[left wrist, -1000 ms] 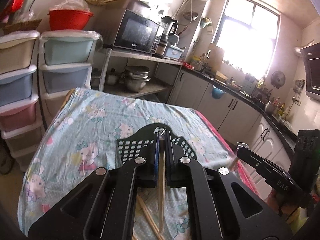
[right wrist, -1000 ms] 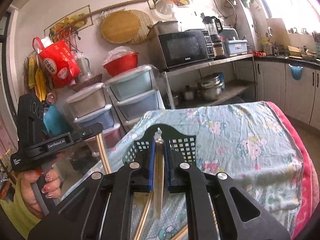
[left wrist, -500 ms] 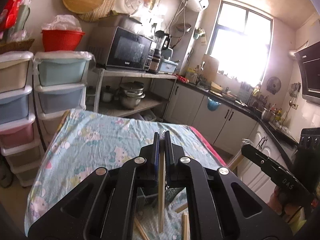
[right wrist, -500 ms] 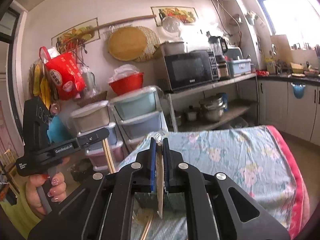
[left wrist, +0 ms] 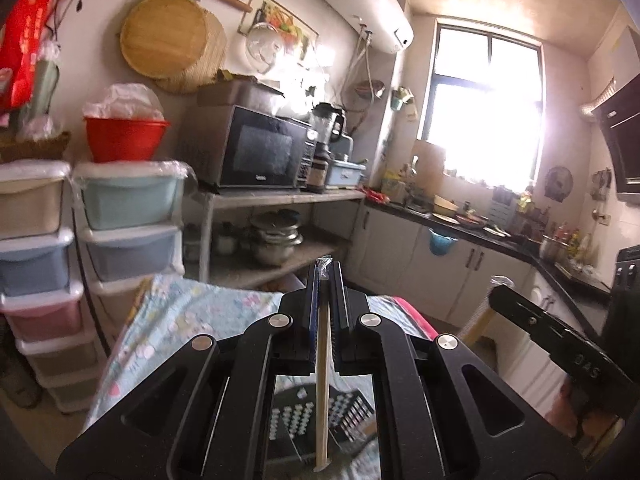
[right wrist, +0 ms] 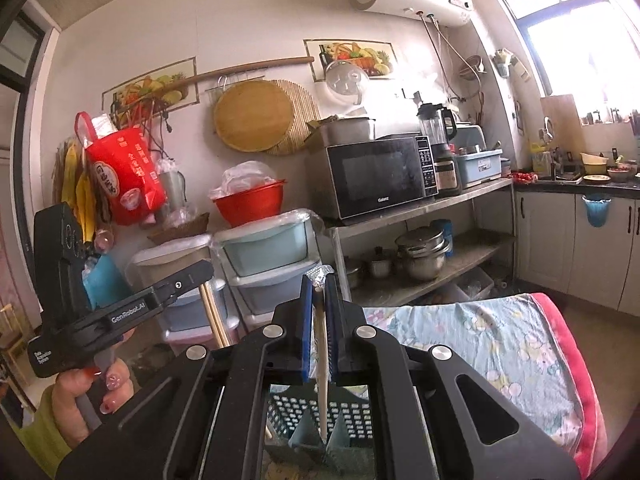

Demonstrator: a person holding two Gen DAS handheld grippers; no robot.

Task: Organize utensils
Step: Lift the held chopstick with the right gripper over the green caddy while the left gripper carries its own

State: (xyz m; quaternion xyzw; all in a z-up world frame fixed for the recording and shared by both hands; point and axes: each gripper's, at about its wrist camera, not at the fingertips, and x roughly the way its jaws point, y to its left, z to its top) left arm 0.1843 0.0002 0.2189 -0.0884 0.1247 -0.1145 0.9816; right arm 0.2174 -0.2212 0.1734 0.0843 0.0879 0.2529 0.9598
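My left gripper (left wrist: 325,270) is shut on a pale wooden chopstick (left wrist: 322,392) that hangs down between the fingers, its lower end over the black perforated utensil basket (left wrist: 320,420). My right gripper (right wrist: 318,280) is shut on another chopstick (right wrist: 322,384), its tip hanging over the same basket (right wrist: 320,416). The left gripper also shows in the right wrist view (right wrist: 120,308) with its chopstick (right wrist: 214,320) sticking down. The right gripper shows in the left wrist view (left wrist: 532,316). Both are raised above the table.
The table has a light blue cartoon-print cloth (right wrist: 492,344) with a pink edge. Stacked plastic drawers (left wrist: 120,216) stand behind it, beside a shelf with a microwave (right wrist: 380,176) and pots (right wrist: 420,252). Kitchen counter and cabinets (left wrist: 440,256) at right.
Both grippers have lifted and tilted upward with their chopsticks. The basket has dropped from ahead of the fingers to below them; loose chopsticks on the cloth are out of view.
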